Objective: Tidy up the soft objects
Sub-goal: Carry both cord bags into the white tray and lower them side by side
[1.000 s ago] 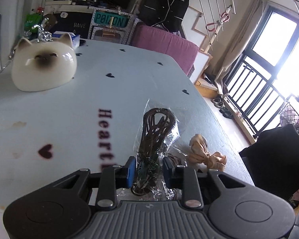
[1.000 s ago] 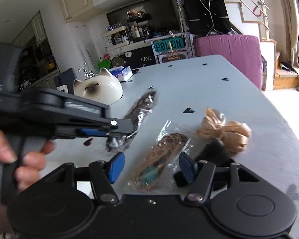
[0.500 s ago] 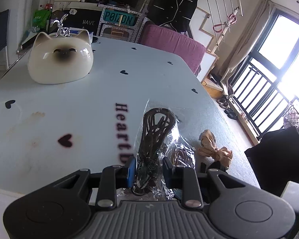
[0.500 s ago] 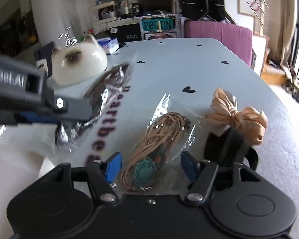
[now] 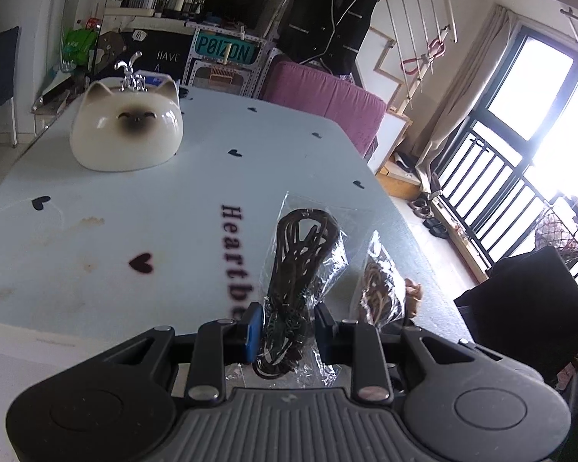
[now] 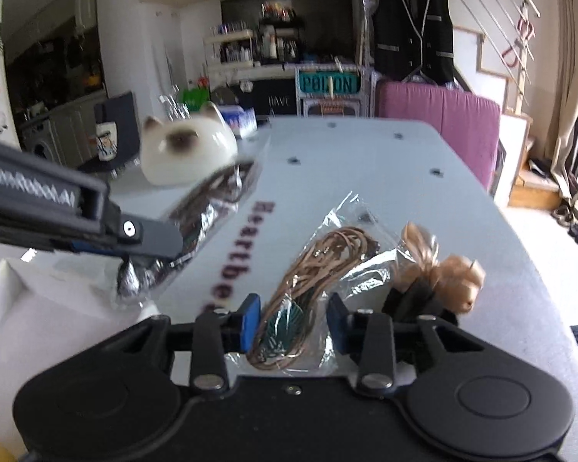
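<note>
Left gripper (image 5: 287, 327): jaws nearly closed, blue pads pinching a clear plastic packet of dark brown cord (image 5: 300, 261). The packet stands up from the pads, held clear of the pale blue table (image 5: 135, 208). In the right wrist view the same packet (image 6: 208, 208) hangs from the left gripper's fingers (image 6: 150, 236) at the left, blurred, in front of the cat figurine.

Right gripper (image 6: 293, 317): jaws closing, with a second clear packet, this one of tan cord with a teal tag (image 6: 323, 265), lying between the pads. The left pad looks to meet the plastic; the right pad shows a small gap, so no firm grip yet. This packet lies flat on the table, near the front edge.

Just right of the tan packet: a beige fabric bow (image 6: 447, 269), resting partly over a small black item (image 6: 412, 300) whose kind I cannot tell. In the left wrist view only a sliver of the bow (image 5: 414, 290) shows behind the tan packet (image 5: 379, 288).

Far left on the table: a white ceramic cat-head figurine (image 5: 127, 131) with a dark face. Table print: dark hearts and the lettering "Heartbe" (image 5: 235, 258). A white tray edge (image 6: 4, 300) sits at the lower left of the right wrist view.
</note>
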Available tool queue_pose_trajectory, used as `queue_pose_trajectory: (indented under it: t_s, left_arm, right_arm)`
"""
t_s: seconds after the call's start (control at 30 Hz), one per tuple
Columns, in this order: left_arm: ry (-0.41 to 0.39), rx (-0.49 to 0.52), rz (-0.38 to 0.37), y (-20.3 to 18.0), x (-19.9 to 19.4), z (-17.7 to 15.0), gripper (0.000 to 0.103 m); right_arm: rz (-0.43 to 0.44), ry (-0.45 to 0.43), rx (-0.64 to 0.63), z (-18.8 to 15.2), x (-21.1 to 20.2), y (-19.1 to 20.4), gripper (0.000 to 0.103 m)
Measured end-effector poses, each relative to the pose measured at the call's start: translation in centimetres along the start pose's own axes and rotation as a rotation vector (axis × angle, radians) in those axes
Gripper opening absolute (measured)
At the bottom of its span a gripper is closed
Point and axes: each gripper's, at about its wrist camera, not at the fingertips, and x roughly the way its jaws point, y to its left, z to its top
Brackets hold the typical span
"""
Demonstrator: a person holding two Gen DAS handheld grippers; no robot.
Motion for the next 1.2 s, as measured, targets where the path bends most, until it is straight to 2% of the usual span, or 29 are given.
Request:
queue_pose_trajectory:
  t_s: [0.37, 0.63, 0.93, 1.2]
  left_arm:
    - [-0.046, 0.017, -0.004, -0.2, -6.0, -1.5, 0.03]
    - [-0.079, 0.025, 0.038, 1.6, -10.3, -2.7, 0.03]
    - [-0.094, -0.034, 0.123, 7.0, -14.0, -4.0, 0.03]
    - [-0.027, -0.094, 0.215, 12.0, -14.3, -6.2, 0.03]
  right_arm:
    - [0.031, -0.101, -0.004, 0.9, -6.6, 0.3, 0.037]
    - [0.084, -0.136, -0.003, 0.6, -9.9, 1.7, 0.037]
    - [0.17, -0.126, -0.036, 0.3, -10.4, 5.7, 0.037]
    - [0.26, -0.069, -0.078, -0.3, -8.8, 10.7, 0.037]
